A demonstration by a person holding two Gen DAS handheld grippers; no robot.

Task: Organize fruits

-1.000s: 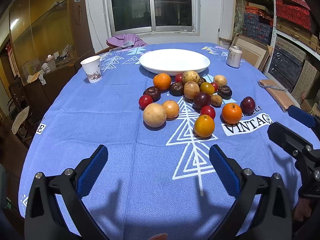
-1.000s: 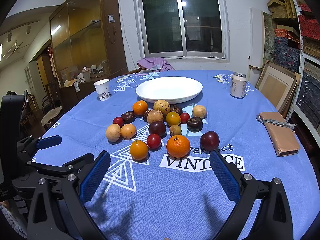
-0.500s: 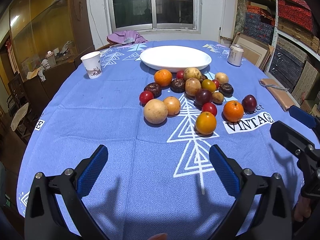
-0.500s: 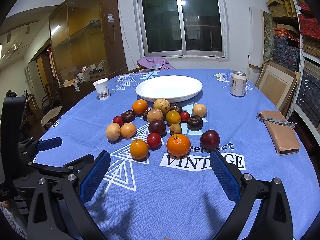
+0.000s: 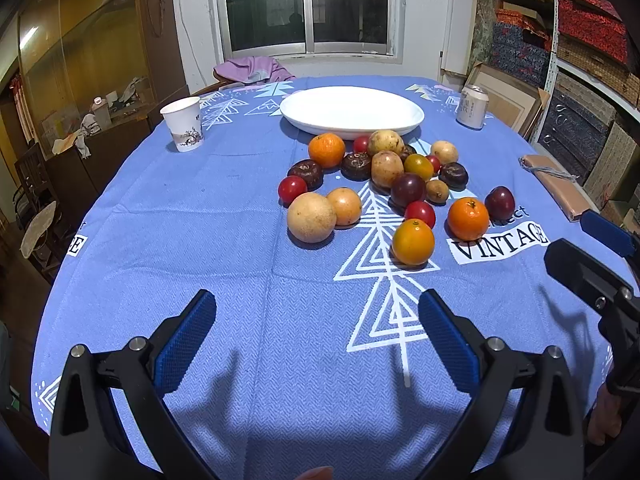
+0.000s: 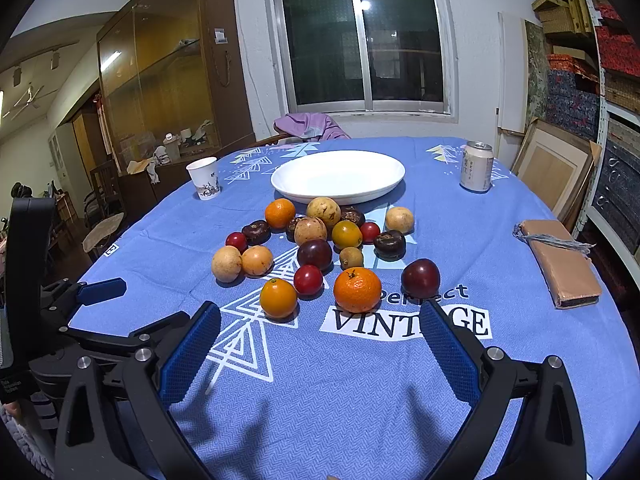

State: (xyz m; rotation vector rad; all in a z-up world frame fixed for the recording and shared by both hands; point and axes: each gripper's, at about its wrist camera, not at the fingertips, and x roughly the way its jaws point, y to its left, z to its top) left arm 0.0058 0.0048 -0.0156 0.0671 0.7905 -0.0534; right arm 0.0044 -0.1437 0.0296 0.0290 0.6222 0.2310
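Observation:
Several loose fruits lie grouped on the blue tablecloth: oranges (image 5: 413,241) (image 6: 357,289), red ones (image 5: 419,213), dark purple ones (image 6: 420,278) and pale yellow round ones (image 5: 311,217). Behind them sits an empty white oval plate (image 5: 352,111) (image 6: 338,176). My left gripper (image 5: 316,332) is open, hovering over bare cloth short of the fruits. My right gripper (image 6: 318,344) is open too, just in front of the nearest oranges, with nothing between its fingers. Each gripper shows at the edge of the other's view.
A paper cup (image 5: 182,123) stands at the back left and a drinks can (image 6: 476,166) at the back right. A brown wrapped packet (image 6: 560,260) lies near the right edge. Shelves and picture frames stand beyond the table's right side, a glass cabinet on the left.
Both grippers have edged slightly forward toward the fruits, so the fruits look a little larger. Both stayed open and no fruit moved.

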